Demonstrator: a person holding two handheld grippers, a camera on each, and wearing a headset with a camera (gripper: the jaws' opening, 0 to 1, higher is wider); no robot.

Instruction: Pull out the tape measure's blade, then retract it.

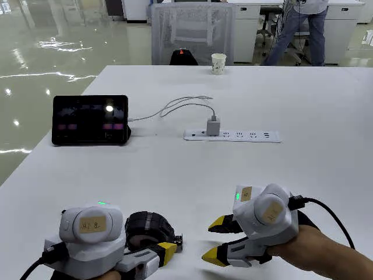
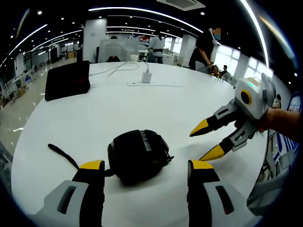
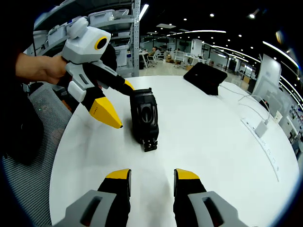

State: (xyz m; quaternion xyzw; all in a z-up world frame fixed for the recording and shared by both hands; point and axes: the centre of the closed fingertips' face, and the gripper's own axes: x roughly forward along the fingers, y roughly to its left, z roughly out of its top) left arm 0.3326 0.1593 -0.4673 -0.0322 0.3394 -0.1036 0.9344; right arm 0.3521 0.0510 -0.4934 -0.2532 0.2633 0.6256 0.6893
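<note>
A white bench [image 1: 175, 169] stretches away from the viewer. At its near left edge lies a black, rounded tape measure with a rubbery case [image 1: 148, 228]. The left gripper [image 2: 147, 166], white and grey with yellow-tipped fingers [image 2: 92, 165], is held at the tape measure. Its fingers are spread, one on either side of the case and not pressed onto it. In the left gripper view a thin black wrist strap [image 2: 61, 153] trails from the case across the bench to the left. In the right gripper view the small metal end tab [image 3: 150, 145] sits at the mouth of the case, on the side facing the right gripper.

The right gripper [image 1: 214, 239] is held in a hand at the near right, just above the bench. It points left toward the tape measure but stays apart from it, with its yellow-tipped fingers spread and holding nothing.

Farther back on the left, a black tablet [image 1: 90, 119] stands propped with its screen dimly lit. To its right lies a white power strip [image 1: 250, 136] with a white charger plug [image 1: 213, 125] in it, and a white cable [image 1: 180, 106] loops from the plug to the tablet. A paper cup [image 1: 218, 63] stands near the far edge. Beyond the bench a person [image 1: 303, 29] stands by white cabinets.
</note>
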